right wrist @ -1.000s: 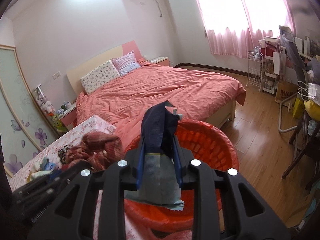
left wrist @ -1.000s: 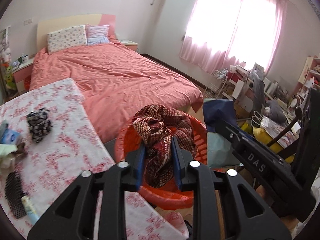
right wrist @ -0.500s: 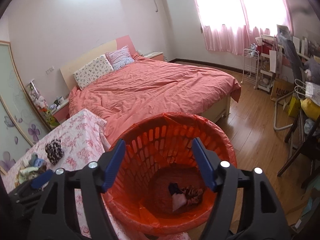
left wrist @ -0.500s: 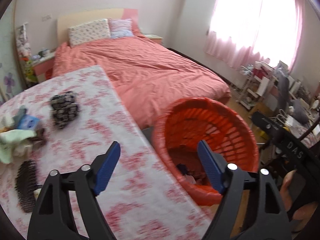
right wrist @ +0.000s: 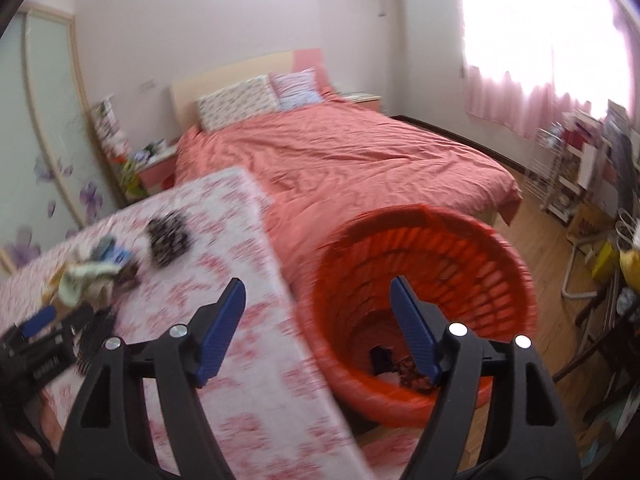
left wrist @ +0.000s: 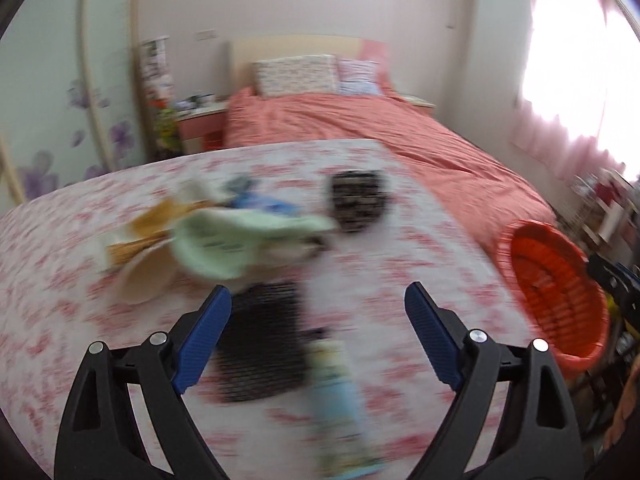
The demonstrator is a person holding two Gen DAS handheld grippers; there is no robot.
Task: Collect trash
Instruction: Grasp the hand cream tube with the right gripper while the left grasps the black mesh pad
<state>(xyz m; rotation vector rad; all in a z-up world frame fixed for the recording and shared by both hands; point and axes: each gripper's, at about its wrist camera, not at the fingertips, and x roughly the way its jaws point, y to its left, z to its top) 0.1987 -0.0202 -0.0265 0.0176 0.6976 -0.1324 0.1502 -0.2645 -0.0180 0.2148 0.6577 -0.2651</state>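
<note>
The orange basket (right wrist: 500,264) stands on the floor beside the table and holds dropped cloth pieces (right wrist: 408,368) at its bottom; it also shows at the right of the left wrist view (left wrist: 560,280). My right gripper (right wrist: 318,296) is open and empty above the basket's near rim. My left gripper (left wrist: 318,300) is open and empty over the floral table (left wrist: 400,248), near a black hairbrush (left wrist: 260,344), a light blue tube (left wrist: 340,400), a pale green cloth pile (left wrist: 232,240) and a black-and-white patterned cloth (left wrist: 356,200). The left wrist view is blurred.
A bed with a coral cover (right wrist: 360,160) lies behind the table and basket. A pink nightstand (left wrist: 200,128) stands by the wardrobe wall. Cluttered shelves and a rack (right wrist: 576,176) stand at the right on the wooden floor.
Both grippers opened and dropped the red plaid cloth and dark blue cloth into the basket. The left gripper then swung left over the table items; the right shifted slightly left.
</note>
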